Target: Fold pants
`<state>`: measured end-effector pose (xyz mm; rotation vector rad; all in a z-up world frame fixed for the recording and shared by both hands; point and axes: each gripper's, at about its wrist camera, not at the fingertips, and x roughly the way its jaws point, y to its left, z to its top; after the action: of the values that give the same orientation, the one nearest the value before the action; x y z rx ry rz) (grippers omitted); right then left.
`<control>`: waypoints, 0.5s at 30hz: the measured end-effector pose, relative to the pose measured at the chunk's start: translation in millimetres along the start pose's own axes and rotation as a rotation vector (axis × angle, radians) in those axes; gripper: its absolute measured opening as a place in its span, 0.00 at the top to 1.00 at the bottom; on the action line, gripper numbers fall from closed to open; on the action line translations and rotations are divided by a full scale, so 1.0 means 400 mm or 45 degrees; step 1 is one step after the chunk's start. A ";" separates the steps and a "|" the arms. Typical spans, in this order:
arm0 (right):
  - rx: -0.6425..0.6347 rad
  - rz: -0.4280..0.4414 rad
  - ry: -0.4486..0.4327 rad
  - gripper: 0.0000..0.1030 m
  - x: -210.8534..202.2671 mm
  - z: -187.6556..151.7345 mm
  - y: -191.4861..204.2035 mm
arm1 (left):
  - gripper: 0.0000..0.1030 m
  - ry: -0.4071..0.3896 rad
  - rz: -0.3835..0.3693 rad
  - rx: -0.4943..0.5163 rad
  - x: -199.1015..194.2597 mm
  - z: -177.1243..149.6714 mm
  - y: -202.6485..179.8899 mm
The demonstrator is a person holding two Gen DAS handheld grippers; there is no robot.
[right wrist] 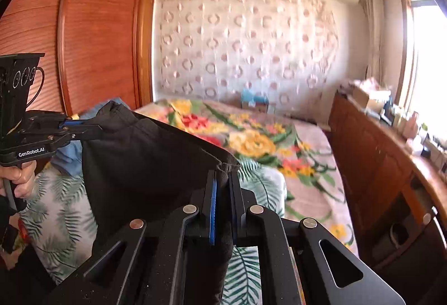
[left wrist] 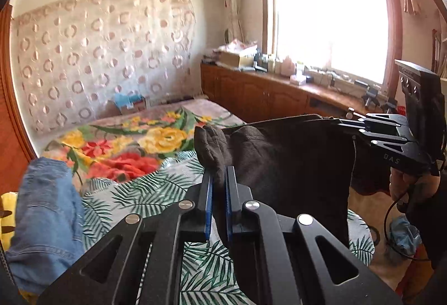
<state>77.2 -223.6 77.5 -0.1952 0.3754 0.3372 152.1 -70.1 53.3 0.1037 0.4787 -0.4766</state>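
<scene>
Dark brown pants point(left wrist: 290, 165) hang in the air above the bed, stretched between both grippers. My left gripper point(left wrist: 219, 169) is shut on one bunched corner of the pants, which sticks up past its blue pads. At the right of the left wrist view, my right gripper point(left wrist: 350, 124) pinches the other corner. In the right wrist view the pants point(right wrist: 145, 159) stretch from my right gripper point(right wrist: 222, 173), shut on a fold, to the left gripper point(right wrist: 95, 126) at the left. A hand point(right wrist: 19, 176) holds that gripper's handle.
A bed with a floral blanket point(left wrist: 156, 137) and a palm-leaf sheet point(left wrist: 145, 193) lies below. Blue jeans point(left wrist: 47, 215) lie at the bed's left. A wooden cabinet point(left wrist: 265, 95) with clutter runs under the window point(left wrist: 327, 23). A wooden wardrobe point(right wrist: 92, 34) stands at the left.
</scene>
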 end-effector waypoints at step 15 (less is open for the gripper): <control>-0.152 0.097 -0.185 0.93 -0.145 -0.004 0.119 | 0.92 -0.231 0.139 0.034 -0.280 0.015 0.060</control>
<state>8.8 -196.7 92.7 -0.2718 0.2199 0.4471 78.4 -3.4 110.4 0.1105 0.2875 -0.3811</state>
